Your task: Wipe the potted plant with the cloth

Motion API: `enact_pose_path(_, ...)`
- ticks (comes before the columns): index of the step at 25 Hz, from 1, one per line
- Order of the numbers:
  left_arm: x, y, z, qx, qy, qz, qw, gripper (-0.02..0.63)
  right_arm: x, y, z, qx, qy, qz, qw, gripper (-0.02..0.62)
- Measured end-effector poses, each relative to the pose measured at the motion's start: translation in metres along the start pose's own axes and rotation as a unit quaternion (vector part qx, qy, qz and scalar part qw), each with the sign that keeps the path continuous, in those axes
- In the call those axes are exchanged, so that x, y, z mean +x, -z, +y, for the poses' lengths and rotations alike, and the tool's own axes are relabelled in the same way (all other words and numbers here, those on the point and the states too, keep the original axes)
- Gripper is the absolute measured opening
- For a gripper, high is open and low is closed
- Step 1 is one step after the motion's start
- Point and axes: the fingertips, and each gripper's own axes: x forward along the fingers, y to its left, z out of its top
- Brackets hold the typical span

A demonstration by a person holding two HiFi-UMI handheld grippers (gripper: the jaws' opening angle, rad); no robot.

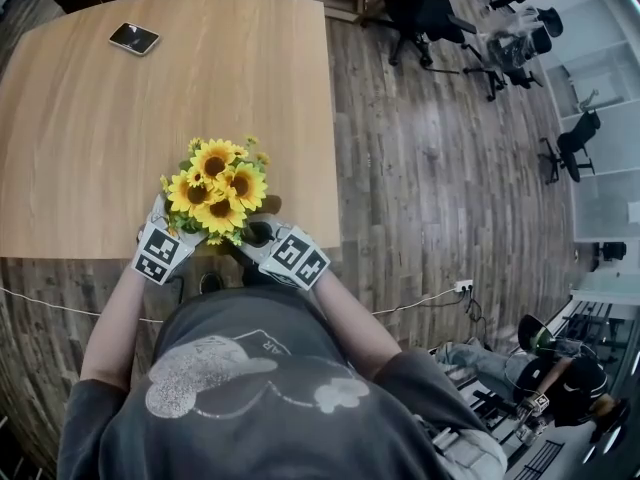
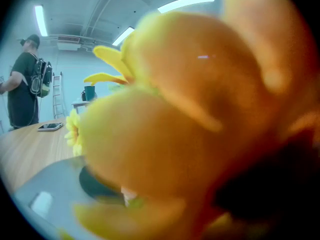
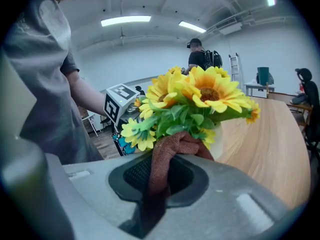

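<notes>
Status: right tongs (image 3: 160, 184) pinch cloth (image 3: 170, 151) at plant (image 3: 192, 104) leaves | left tongs (image 1: 163, 230) — set wide, petals mask any grip | plant on table (image 1: 90, 138)

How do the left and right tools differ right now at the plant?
The right tool is shut on the brown cloth, bunched against the leaves of the potted plant; no cloth shows at the left tool. The right tool's view is clear; the left tool's is swamped by blurred petals, so its grip cannot be read. Both flank the plant at the table's near edge.
</notes>
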Motion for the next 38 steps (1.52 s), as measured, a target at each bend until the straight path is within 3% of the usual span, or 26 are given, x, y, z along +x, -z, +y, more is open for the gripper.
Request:
enact_pose_path(4, -0.023, -0.012, 0.007, -0.04, -0.048, -0.019, 0.9979, 0.453, 0.0, -0.004, 0.005, -0.005, -0.005, -0.001, 1.0, 0.048)
enact_pose_path(10, -0.051, 0.028, 0.006, -0.082, -0.093, -0.001, 0.9923, 0.453, 0.015, -0.006, 0.019, -0.021, -0.024, 0.003, 0.999, 0.048)
enact_pose_path(15, -0.055, 0.029, 0.003, -0.093, -0.118, -0.001, 0.9886, 0.453, 0.002, -0.007, 0.016, -0.007, -0.013, -0.002, 1.0, 0.048)
enact_pose_path(18, -0.048, 0.022, 0.001, -0.099, -0.127, -0.007, 0.9868, 0.468, -0.023, 0.007, -0.001, 0.013, 0.012, -0.003, 1.0, 0.048)
enact_pose_path(23, -0.03, 0.016, 0.003, -0.123, -0.156, -0.017, 0.98, 0.499, -0.07, 0.025, -0.054, 0.069, 0.094, -0.024, 0.993, 0.049)
enact_pose_path(28, -0.02, 0.008, 0.008, -0.131, -0.185, -0.019, 0.9737, 0.483, -0.089, 0.02, -0.103, 0.062, 0.142, -0.027, 0.988, 0.049)
enact_pose_path(33, -0.018, 0.008, 0.006, -0.104, -0.192, -0.012, 0.9758, 0.399, -0.069, -0.001, -0.129, 0.026, 0.111, -0.023, 0.993, 0.049)
enact_pose_path(38, -0.018, 0.008, 0.006, -0.099, -0.18, -0.012, 0.9786, 0.394, -0.03, -0.024, -0.142, -0.019, 0.053, -0.012, 0.998, 0.049)
